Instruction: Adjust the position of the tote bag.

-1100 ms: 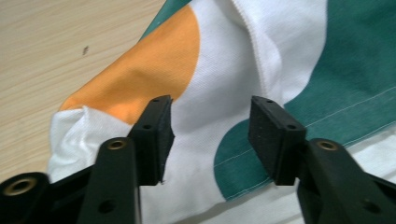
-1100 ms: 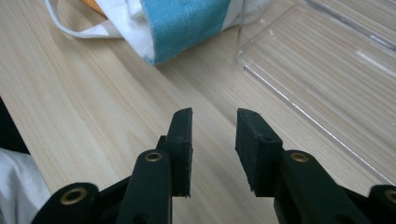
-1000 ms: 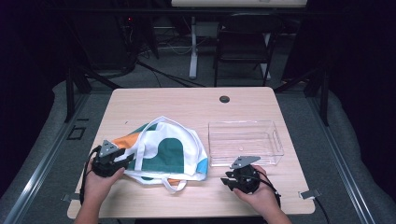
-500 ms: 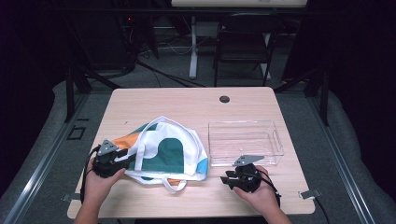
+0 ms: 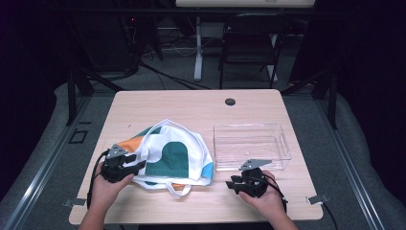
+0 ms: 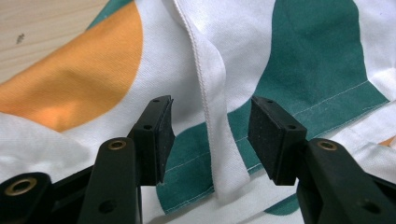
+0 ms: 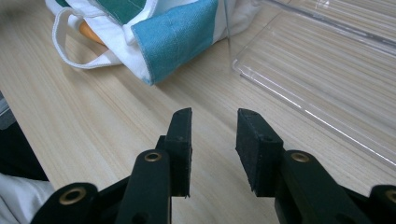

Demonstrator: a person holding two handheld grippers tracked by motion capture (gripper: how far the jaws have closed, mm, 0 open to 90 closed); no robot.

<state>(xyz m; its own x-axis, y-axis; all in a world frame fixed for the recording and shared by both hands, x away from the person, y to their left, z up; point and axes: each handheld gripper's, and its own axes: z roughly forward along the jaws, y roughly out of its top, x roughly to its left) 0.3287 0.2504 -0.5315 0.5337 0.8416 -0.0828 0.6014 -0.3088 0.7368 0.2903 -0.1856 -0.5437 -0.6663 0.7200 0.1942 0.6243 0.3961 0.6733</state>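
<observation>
No readable writing on tote bag [image 5: 170,158] or clear bin [image 5: 251,143].

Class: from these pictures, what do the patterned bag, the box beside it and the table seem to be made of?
Bag: woven cloth, probably cotton canvas, matte; visible weave, stitched seams. Box: clear glossy plastic, likely; see-through with bright edge glints. Table: light wood or wood-look laminate; straight grain lines, smooth satin surface.

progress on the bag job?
Done: little; the bag lies crumpled on the table, the bin beside it holds nothing. In hand: the left gripper, jaws just opening, straddles a white strap without pinching it. The right gripper waits open over bare wood. Left: everything else.
</observation>
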